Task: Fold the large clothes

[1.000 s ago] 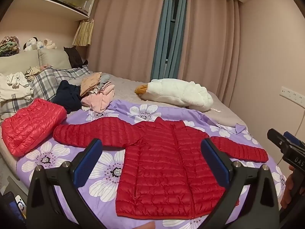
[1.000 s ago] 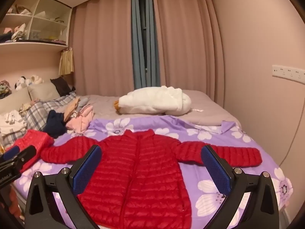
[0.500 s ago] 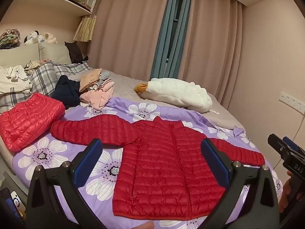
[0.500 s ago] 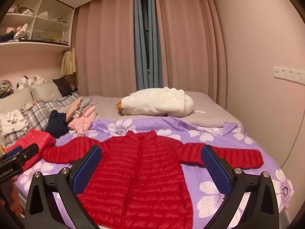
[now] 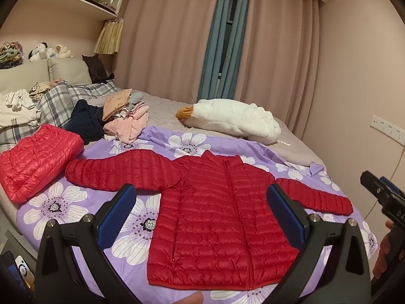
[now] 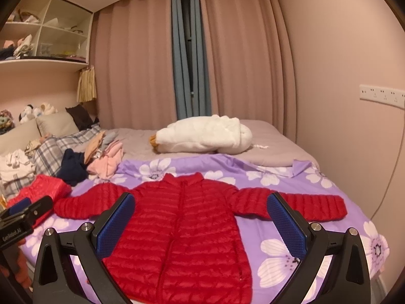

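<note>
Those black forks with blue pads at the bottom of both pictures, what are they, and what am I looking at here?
They are two hand-held claws, one in each of a person's hands, each with a camera looking forward along its two fingers. One picture comes from the left claw, the other from the right claw. Both are open and hold nothing.

Ahead is a bed with a purple flowered sheet. A red puffer jacket lies flat on it, zipped, sleeves spread out to both sides. To the left lies a second red jacket, already folded, with a pile of clothes behind it. A white plush goose lies farther back, near the curtains. The spread jacket looks like the one to be folded next.
</note>
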